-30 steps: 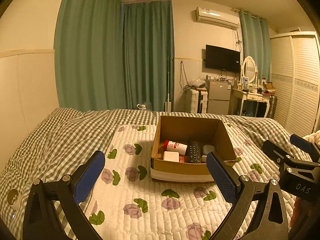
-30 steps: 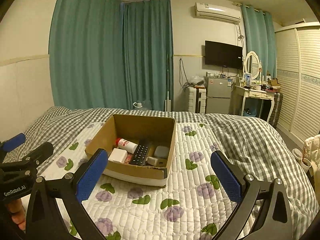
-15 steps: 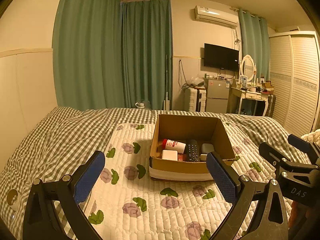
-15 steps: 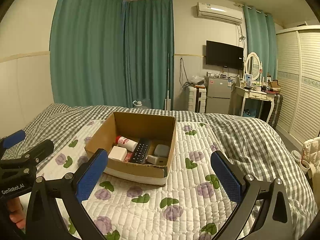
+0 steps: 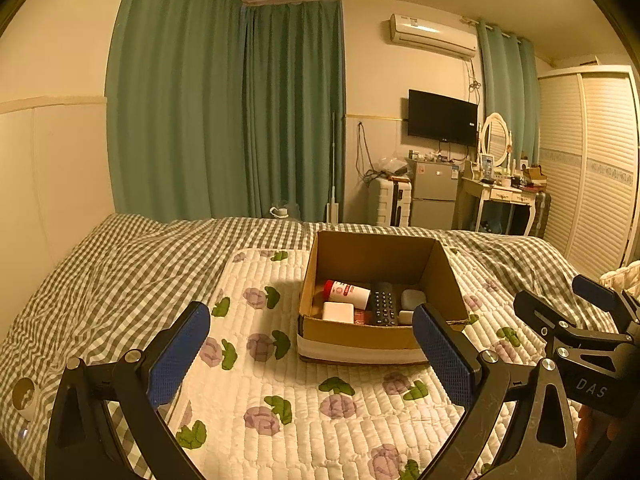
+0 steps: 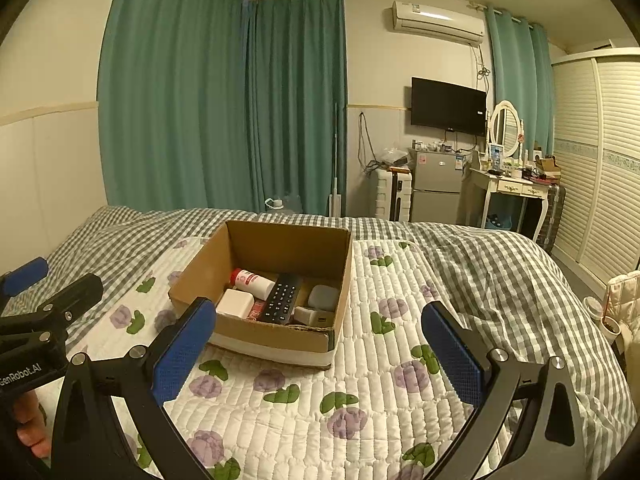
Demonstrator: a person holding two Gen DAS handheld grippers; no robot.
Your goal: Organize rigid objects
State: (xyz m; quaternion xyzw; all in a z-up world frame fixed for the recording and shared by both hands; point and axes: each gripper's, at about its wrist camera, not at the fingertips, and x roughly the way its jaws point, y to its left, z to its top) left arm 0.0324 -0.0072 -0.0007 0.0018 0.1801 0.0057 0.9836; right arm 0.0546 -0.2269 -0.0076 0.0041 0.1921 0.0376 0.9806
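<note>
Cardboard box (image 5: 382, 338) on the bed (image 5: 120, 272) holds a red-capped bottle (image 5: 347, 291), a remote (image 5: 383, 304) and a white block (image 5: 338, 312). Left gripper (image 5: 310, 354) and right gripper (image 6: 318, 354): jaws spread wide, empty.

Setting: home bedroom.
Bed (image 5: 120, 272) with checked cover and flowered quilt (image 5: 280, 400); green curtains (image 6: 224, 100); wall air conditioner (image 6: 438, 22); wall TV (image 6: 448, 106); dressing table (image 6: 512, 188) with oval mirror (image 6: 503, 128); small fridge (image 6: 436, 184); louvred wardrobe (image 6: 600, 160).

"DAS" on right hand-held gripper (image 5: 592, 308); "GenRobot.AI" on left hand-held gripper (image 6: 38, 284).
</note>
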